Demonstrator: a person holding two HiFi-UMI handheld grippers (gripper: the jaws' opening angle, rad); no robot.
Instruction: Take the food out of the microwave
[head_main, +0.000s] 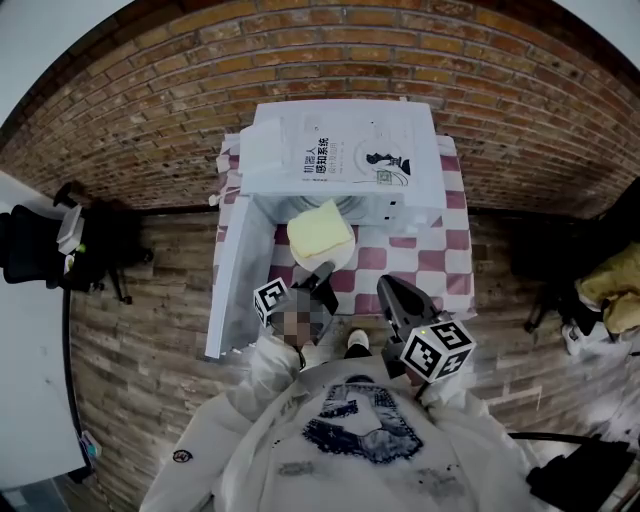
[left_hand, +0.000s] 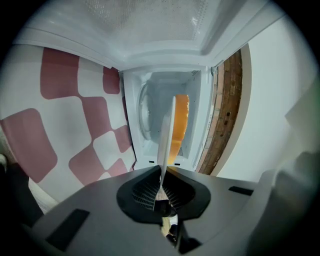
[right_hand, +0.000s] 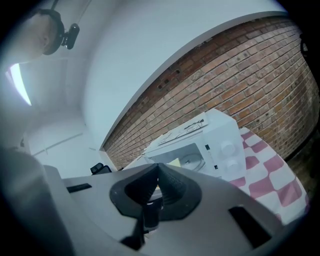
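Observation:
The white microwave (head_main: 345, 150) stands on a red-and-white checked table with its door (head_main: 235, 285) swung open to the left. A white plate (head_main: 335, 258) carrying a pale yellow slab of food (head_main: 320, 230) hangs just in front of the cavity. My left gripper (head_main: 322, 272) is shut on the plate's near rim. In the left gripper view the plate (left_hand: 166, 135) shows edge-on between the pinched jaws of the left gripper (left_hand: 162, 177), with the food (left_hand: 181, 120) on one face. My right gripper (head_main: 395, 295) hovers to the right of the plate, shut and holding nothing, and points toward the microwave (right_hand: 220, 140).
The checked cloth (head_main: 440, 260) covers the small table against a brick wall (head_main: 500, 90). The open door juts out over the floor at the left. A black chair (head_main: 40, 245) stands far left and dark bags (head_main: 590, 290) lie at the right.

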